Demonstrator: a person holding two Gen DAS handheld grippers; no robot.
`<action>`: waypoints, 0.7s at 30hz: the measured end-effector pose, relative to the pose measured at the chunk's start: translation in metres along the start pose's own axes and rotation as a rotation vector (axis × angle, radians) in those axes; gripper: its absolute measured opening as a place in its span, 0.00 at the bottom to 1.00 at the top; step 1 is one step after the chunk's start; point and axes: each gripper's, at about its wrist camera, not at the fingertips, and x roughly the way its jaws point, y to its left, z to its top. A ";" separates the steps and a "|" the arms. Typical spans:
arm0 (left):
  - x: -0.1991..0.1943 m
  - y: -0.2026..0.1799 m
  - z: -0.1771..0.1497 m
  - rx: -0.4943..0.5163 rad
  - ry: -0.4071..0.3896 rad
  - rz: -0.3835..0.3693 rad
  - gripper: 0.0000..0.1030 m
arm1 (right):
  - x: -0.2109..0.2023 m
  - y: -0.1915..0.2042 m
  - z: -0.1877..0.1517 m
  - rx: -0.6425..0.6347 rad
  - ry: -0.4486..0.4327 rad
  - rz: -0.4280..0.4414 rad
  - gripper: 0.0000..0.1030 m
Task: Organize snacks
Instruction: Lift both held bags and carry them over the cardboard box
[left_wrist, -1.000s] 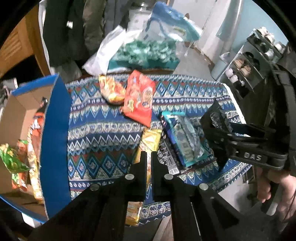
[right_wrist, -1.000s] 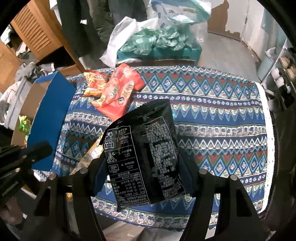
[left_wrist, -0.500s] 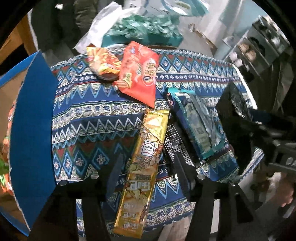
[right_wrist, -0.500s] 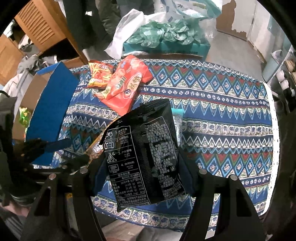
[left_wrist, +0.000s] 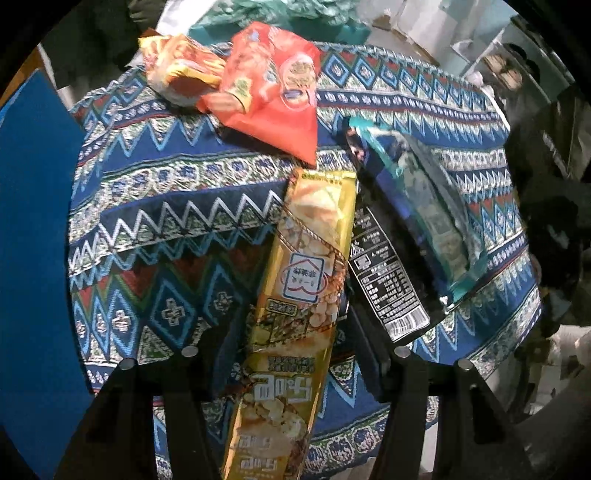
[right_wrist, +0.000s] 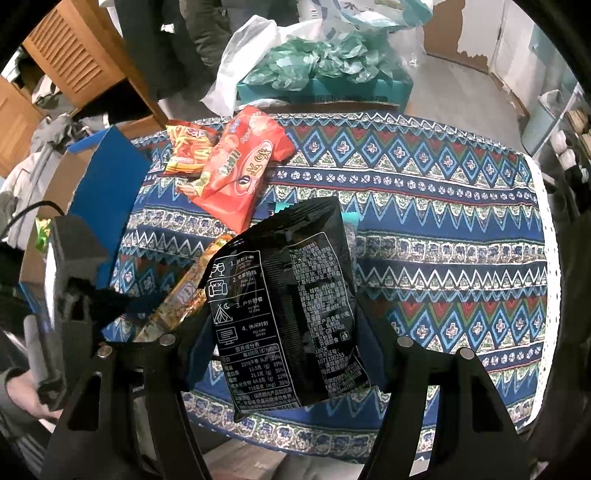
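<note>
The left tool (left_wrist: 291, 354) stands wide open, its two black fingers (left_wrist: 207, 354) either side of a long gold foil snack packet (left_wrist: 299, 295) that lies flat on the bench with its near end at the near edge. The fingers straddle the packet's lower half; whether they touch it I cannot tell.

The right tool (right_wrist: 291, 332) is gripping a black crinkled snack bag with white printed text (right_wrist: 288, 310), held up above the bench, back face to the camera. Its jaws are set fairly wide, pressed against the bag's two sides.

The bench is covered by a blue patterned cloth with zigzags and diamonds (right_wrist: 443, 229). Towards its far left corner lies a red-orange snack bag (left_wrist: 273, 92), overlapping a smaller orange-yellow crisp packet (left_wrist: 177, 70) just to its left. Right of the gold packet, and touching it, is a flat black packet with a white nutrition label and barcode (left_wrist: 388, 280), and partly on top of that a teal-edged clear packet (left_wrist: 428, 214) lying diagonally towards the right edge.

Off the left edge of the bench stands an open cardboard box with blue outer flaps (right_wrist: 107, 173). Beyond the far edge is a teal box heaped with green-wrapped items (right_wrist: 325, 70) beside a white plastic bag (right_wrist: 240, 59).
</note>
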 end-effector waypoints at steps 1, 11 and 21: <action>0.003 -0.001 -0.001 0.004 0.009 0.003 0.43 | 0.000 0.000 0.000 -0.001 -0.001 -0.001 0.66; -0.011 0.002 -0.001 -0.016 -0.047 0.036 0.30 | -0.002 0.004 0.003 0.000 -0.015 -0.003 0.66; -0.078 0.011 -0.008 -0.048 -0.185 0.045 0.30 | -0.017 0.023 0.015 -0.019 -0.077 0.012 0.66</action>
